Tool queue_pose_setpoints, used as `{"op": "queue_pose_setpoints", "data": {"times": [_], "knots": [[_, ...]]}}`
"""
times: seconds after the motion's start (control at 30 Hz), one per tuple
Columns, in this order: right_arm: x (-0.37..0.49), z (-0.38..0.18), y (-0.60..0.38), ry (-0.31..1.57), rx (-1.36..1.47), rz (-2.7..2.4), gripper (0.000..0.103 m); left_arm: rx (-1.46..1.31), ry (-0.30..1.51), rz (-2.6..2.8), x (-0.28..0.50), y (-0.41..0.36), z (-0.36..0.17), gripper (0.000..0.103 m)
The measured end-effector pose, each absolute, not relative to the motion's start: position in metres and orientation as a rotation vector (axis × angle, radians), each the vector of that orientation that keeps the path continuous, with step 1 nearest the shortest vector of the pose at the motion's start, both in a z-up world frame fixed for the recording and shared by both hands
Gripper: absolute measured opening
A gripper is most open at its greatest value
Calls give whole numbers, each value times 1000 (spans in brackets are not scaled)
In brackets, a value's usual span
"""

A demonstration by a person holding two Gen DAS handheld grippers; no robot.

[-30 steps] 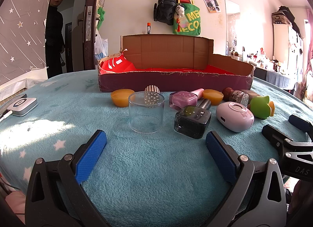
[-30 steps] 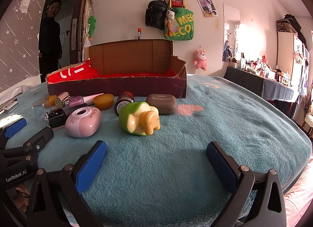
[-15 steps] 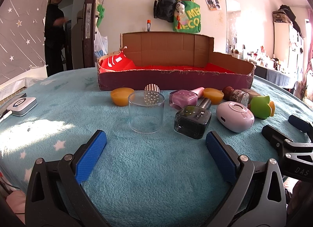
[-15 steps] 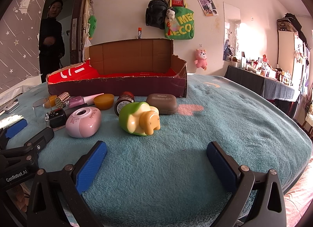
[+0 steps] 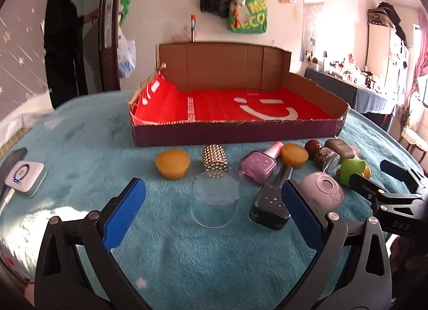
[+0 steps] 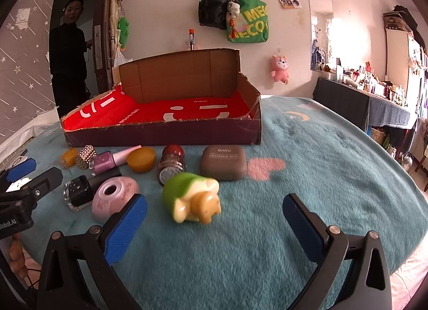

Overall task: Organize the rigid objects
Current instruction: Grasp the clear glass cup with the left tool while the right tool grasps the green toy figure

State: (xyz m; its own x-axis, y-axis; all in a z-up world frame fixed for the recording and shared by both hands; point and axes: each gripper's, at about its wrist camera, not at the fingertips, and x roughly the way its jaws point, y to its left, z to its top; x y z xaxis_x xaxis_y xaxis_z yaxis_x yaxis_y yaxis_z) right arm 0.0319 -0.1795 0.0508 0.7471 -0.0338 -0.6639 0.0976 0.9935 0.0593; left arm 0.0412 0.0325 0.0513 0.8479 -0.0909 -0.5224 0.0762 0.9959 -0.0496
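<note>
A cardboard box (image 5: pixel 232 133) lined in red stands at the back of the teal blanket. In front of it lie a clear cup (image 5: pixel 214 203), a black nail polish bottle (image 5: pixel 268 207), a purple one (image 5: pixel 258 167), two orange pucks (image 5: pixel 172 167), a studded gold cylinder (image 5: pixel 215 157), a pink round device (image 5: pixel 321 192), a red-lidded jar (image 5: pixel 325 155), a brown case (image 6: pixel 223 163) and a green duck toy (image 6: pixel 187 195). My left gripper (image 5: pixel 212 183) is open, just short of the cup. My right gripper (image 6: pixel 214 200) is open, just short of the duck toy.
A small white device (image 5: pixel 24 179) lies at the blanket's left edge. A person (image 5: pixel 64 42) in dark clothes stands in the doorway behind. Bare teal blanket (image 6: pixel 334 163) stretches to the right of the box. Each gripper shows at the side of the other's view.
Both grippers have risen and come closer to the row of objects, so the box's red floor now shows. The person in the doorway has put a hand on the door.
</note>
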Motion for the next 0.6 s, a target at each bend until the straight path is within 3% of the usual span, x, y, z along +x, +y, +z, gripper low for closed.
{"op": "queue_pose_setpoints", "data": {"times": [0.3, 0.4, 0.5, 0.6], "knots": [[52, 44, -186, 817, 120, -59, 102, -172, 748, -131, 71, 59, 37, 100], [56, 41, -184, 852, 105, -34, 90, -171, 766, -132, 78, 60, 38, 91], [58, 40, -185, 858, 112, -23, 87, -125, 776, -140, 84, 55, 37, 82], [58, 40, -184, 855, 116, 9, 75, -82, 780, -171, 86, 49, 36, 57]]}}
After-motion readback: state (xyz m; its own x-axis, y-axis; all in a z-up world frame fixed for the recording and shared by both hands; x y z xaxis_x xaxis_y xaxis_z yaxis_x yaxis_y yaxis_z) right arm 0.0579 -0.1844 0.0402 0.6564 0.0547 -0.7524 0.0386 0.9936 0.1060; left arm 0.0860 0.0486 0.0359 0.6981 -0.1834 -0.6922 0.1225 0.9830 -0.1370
